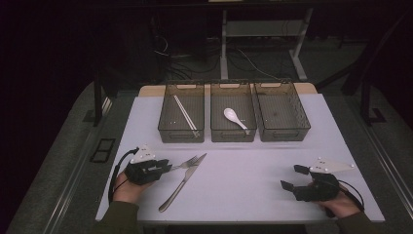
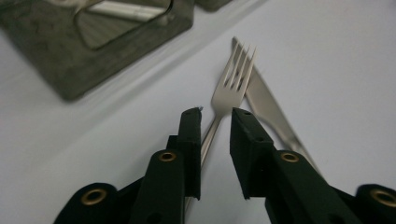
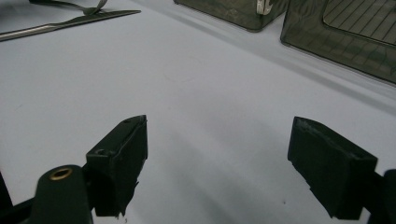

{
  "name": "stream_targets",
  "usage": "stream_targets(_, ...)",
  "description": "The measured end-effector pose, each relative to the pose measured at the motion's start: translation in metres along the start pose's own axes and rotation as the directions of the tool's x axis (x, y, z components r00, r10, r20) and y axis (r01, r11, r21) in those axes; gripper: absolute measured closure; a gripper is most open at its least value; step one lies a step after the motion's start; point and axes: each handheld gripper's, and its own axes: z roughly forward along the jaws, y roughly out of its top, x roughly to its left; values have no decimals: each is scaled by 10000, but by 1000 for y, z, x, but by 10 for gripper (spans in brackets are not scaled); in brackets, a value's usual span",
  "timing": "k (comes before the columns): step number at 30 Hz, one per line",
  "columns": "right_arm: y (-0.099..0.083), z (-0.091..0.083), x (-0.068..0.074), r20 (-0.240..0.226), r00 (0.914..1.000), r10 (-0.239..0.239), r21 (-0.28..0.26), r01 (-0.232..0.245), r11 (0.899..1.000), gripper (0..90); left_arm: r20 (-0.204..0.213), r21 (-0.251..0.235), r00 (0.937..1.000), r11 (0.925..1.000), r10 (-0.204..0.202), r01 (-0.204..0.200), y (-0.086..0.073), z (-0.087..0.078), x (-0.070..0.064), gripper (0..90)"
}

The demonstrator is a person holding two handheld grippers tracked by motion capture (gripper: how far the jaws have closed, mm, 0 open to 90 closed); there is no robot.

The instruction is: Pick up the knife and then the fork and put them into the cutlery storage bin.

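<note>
Your left hand-held gripper sits at the near left of the surface, directly over the fork handle. Its jaws straddle that handle with a narrow gap either side, not yet clamped. The fork's long axis runs away from you toward the far right, tines pointing at the bins, with the knife just beside it and partly beneath. Your right hand-held gripper rests well apart at the near right, jaws wide, holding nothing.
</note>
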Motion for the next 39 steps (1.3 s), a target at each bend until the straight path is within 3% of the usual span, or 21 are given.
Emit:
stream_targets(8, 0, 0, -1, 11, 10000, 36, 18, -36, 10000, 200, 703, 221, 9970, 9993, -311, 297, 15, 26, 13, 597)
stream_targets(14, 0, 1, -1, 5, 10000, 35, 24, -35, 10000, 200, 1154, 477, 9933, 9988, -112, 58, 26, 45, 11, 553)
stream_targets(15, 0, 0, -1, 6, 10000, 27, 12, -27, 10000, 200, 1140, 568, 9935, 9983, 52, -117, 27, 47, 11, 547)
stream_targets(22, 0, 0, 0, -26, 10000, -3, 26, 3, 10000, 201, 975, 1288, 9952, 9914, 106, -231, 20, 42, 12, 547)
stream_targets(24, 0, 0, 0, -31, 10000, -27, 43, 27, 10000, 201, 925, 1302, 9957, 9912, 101, -222, 17, 39, 13, 568)
stream_targets(29, 0, 0, 0, -33, 10000, -35, 41, 35, 10000, 200, 1257, 1381, 9919, 9897, 190, -365, 9, 34, 16, 619)
stream_targets(32, 0, 1, 0, -34, 10000, -53, 60, 54, 10000, 201, 1255, 1622, 9909, 9844, 476, -679, 4, 34, 17, 664)
stream_targets(37, 0, 1, 0, -28, 10000, -65, 51, 66, 10000, 201, 1186, 1565, 9884, 9812, 952, -1133, 2, 33, 16, 802)
stream_targets(39, 0, 1, 0, -29, 10000, -63, 55, 63, 10000, 201, 1175, 1561, 9870, 9795, 1099, -1277, 2, 33, 15, 814)
